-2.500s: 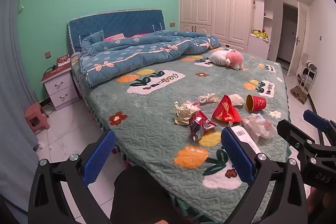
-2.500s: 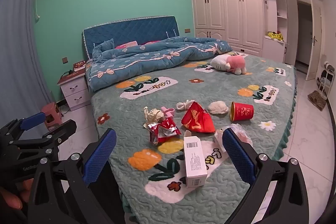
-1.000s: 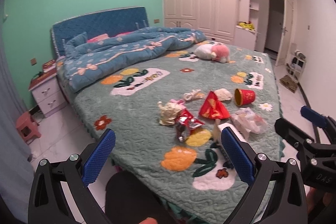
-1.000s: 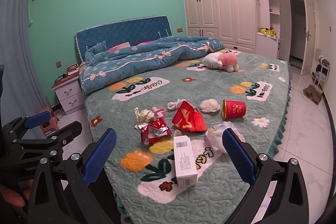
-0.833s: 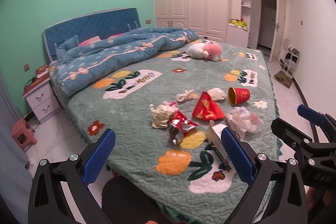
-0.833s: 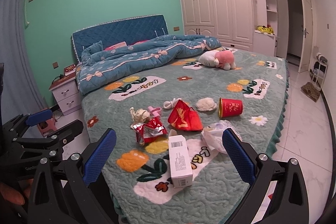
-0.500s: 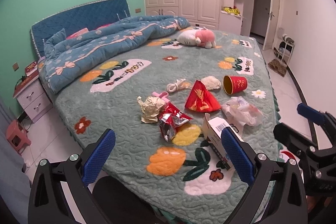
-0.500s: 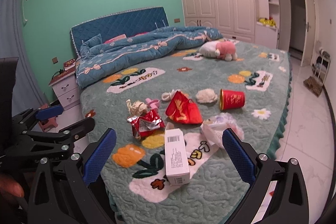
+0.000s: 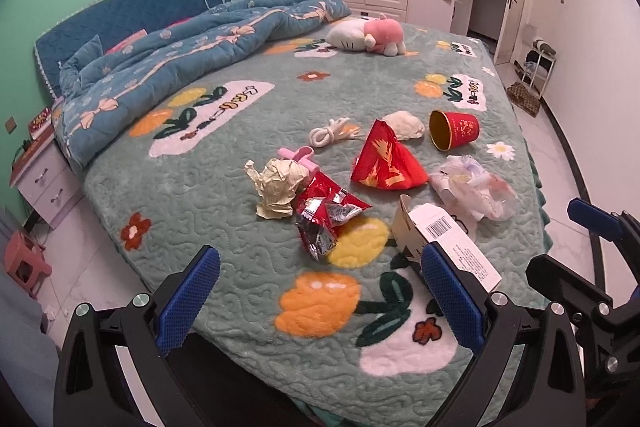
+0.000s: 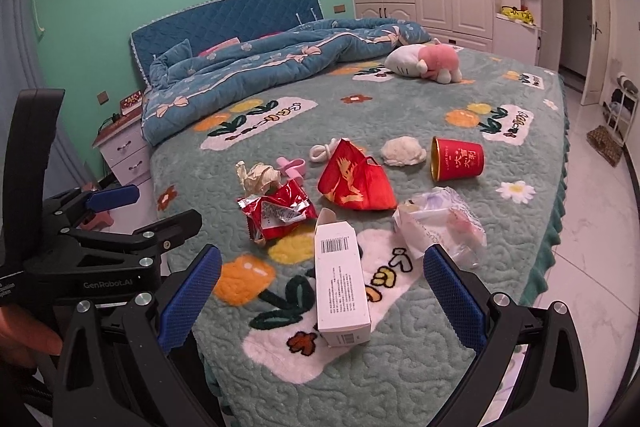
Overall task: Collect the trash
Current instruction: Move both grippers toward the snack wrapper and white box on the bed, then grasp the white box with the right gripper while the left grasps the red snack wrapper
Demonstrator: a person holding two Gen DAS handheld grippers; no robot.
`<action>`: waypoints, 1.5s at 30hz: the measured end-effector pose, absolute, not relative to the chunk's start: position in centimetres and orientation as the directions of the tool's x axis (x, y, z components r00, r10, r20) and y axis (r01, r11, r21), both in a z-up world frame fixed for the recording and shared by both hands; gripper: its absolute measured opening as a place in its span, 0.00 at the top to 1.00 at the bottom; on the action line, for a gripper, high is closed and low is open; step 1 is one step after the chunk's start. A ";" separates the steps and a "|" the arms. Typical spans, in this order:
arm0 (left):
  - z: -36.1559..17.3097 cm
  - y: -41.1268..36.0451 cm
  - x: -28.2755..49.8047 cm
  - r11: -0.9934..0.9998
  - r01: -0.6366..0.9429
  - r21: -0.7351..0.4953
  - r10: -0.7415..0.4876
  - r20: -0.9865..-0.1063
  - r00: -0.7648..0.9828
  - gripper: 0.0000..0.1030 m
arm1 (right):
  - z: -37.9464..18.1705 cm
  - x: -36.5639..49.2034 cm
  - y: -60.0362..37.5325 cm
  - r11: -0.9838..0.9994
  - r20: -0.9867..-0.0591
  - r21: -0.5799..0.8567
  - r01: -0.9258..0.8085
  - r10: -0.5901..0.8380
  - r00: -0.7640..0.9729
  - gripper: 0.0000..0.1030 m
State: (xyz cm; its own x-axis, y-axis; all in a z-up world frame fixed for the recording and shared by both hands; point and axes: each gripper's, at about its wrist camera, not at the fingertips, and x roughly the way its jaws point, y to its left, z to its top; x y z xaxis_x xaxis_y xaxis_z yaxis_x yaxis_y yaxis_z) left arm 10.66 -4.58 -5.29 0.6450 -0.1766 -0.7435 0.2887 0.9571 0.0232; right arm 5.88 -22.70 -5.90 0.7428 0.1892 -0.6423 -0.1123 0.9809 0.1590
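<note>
Both grippers hover over the near edge of the bed [image 10: 440, 379], which has a green quilted floral cover; nothing held.

Left gripper [image 9: 320, 301]: blue-padded fingers [image 9: 188, 295] spread wide, empty. Right gripper [image 10: 322, 297]: fingers [image 10: 454, 293] spread wide too, empty, with the white cardboard box with a barcode [image 10: 340, 283] lying on the bed between them in the right wrist view. In the left wrist view the same box [image 9: 444, 239] sits just beyond the left gripper's right finger.

Trash is clustered mid-bed, toward the foot end:
- crumpled cream paper ball [image 9: 276, 187], touching the torn red foil snack wrapper [image 9: 328, 215]
- red paper bag with gold print [image 9: 386, 163], just right of the wrapper
- crumpled clear plastic bag [image 9: 474, 191], near the right edge of the bed, just beyond the box
- red paper cup with gold lining [image 9: 454, 131], on its side, mouth facing left
- white wadded tissue lump [image 9: 406, 125], between the red bag and the cup
- coiled white cord [image 9: 332, 133] and a small pink plastic piece [image 9: 300, 157] behind the paper ball

Also on the bed: a rumpled blue duvet [image 9: 180, 55] at the head end and a white-and-pink plush toy [image 9: 368, 37], well apart from the trash.
</note>
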 end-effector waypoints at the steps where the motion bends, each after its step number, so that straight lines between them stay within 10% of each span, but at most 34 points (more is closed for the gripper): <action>1: -5.4 -4.6 10.8 0.956 0.292 0.022 -0.179 -0.744 0.644 0.04 | -6.0 6.0 -22.7 0.980 -0.646 0.162 -0.113 0.192 0.739 0.04; 45: -13.6 -6.5 20.6 0.874 0.482 -0.066 -0.253 -0.907 0.335 0.04 | -15.5 13.9 -22.6 0.989 -0.862 0.103 -0.109 0.143 0.486 0.17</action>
